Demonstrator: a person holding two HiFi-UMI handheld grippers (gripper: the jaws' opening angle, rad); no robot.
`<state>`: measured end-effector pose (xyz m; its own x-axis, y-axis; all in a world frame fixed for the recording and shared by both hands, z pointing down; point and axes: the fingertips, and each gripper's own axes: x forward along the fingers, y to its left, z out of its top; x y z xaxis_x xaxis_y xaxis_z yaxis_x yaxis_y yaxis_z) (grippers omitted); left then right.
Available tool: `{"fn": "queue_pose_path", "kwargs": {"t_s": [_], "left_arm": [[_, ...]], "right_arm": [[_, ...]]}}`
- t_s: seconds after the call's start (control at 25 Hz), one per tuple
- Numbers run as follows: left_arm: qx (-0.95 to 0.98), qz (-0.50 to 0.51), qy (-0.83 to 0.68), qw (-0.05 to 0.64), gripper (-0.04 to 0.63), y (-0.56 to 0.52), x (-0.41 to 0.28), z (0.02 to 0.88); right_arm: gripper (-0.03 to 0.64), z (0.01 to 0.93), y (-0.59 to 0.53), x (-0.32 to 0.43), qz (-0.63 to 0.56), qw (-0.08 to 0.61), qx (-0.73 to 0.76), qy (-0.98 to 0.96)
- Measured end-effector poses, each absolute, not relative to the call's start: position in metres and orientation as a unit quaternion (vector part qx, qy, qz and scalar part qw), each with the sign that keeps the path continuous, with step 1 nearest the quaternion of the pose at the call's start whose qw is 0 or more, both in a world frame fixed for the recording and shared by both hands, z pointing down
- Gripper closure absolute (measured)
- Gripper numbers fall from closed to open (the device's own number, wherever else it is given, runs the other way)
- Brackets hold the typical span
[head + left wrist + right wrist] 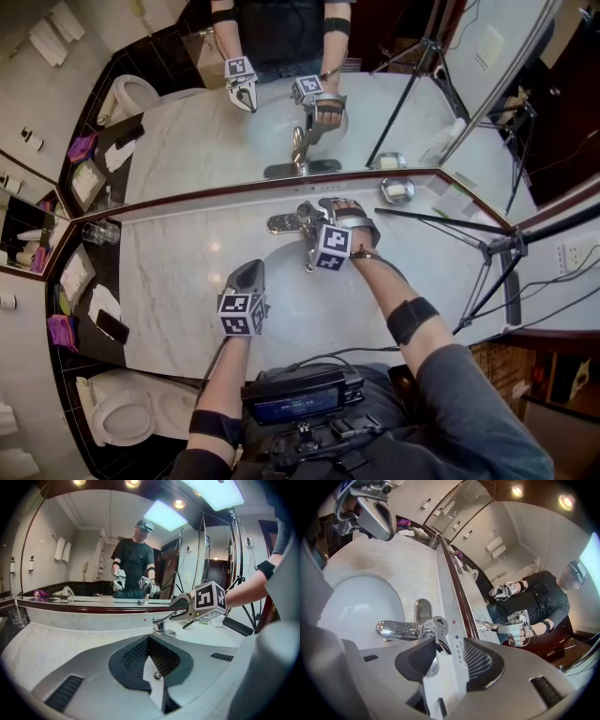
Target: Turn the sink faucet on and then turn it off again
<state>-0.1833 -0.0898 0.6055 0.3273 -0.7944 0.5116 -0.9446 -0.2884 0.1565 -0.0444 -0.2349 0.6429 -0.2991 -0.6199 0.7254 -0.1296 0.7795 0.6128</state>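
A chrome faucet (pixel 302 225) stands behind the white basin (pixel 281 281) in a marble counter; no stream of water shows. My right gripper (pixel 314 217) is at the faucet. In the right gripper view the faucet's lever handle (pixel 439 639) lies between the jaws of the right gripper (pixel 446 644), which are open, with a gap on the right side. My left gripper (pixel 251 272) hangs over the basin's near rim, shut and empty. In the left gripper view its closed jaws (pixel 149 638) point at the faucet (pixel 161 623).
A wall mirror (pixel 281 122) runs along the counter's back edge. A soap dish (pixel 397 190) sits at the back right, drinking glasses (pixel 100 232) at the back left. A tripod (pixel 487 248) stands to the right, a toilet (pixel 122 412) to the lower left.
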Motion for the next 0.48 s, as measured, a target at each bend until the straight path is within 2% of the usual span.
{"fn": "queue_pose_path", "kwargs": {"t_s": [0.28, 0.4, 0.48], "left_arm": [[0.788, 0.169, -0.551, 0.215, 0.592, -0.093, -0.179, 0.601], [0.791, 0.169, -0.548, 0.214, 0.592, -0.093, -0.176, 0.6], [0.792, 0.168, -0.547, 0.214, 0.592, -0.094, -0.175, 0.599]], "right_arm": [[0.418, 0.636, -0.213, -0.029, -0.211, 0.532, 0.243, -0.784], [0.448, 0.633, -0.203, -0.021, -0.189, 0.519, 0.253, -0.794], [0.5, 0.629, -0.196, -0.015, -0.167, 0.503, 0.27, -0.804]]}}
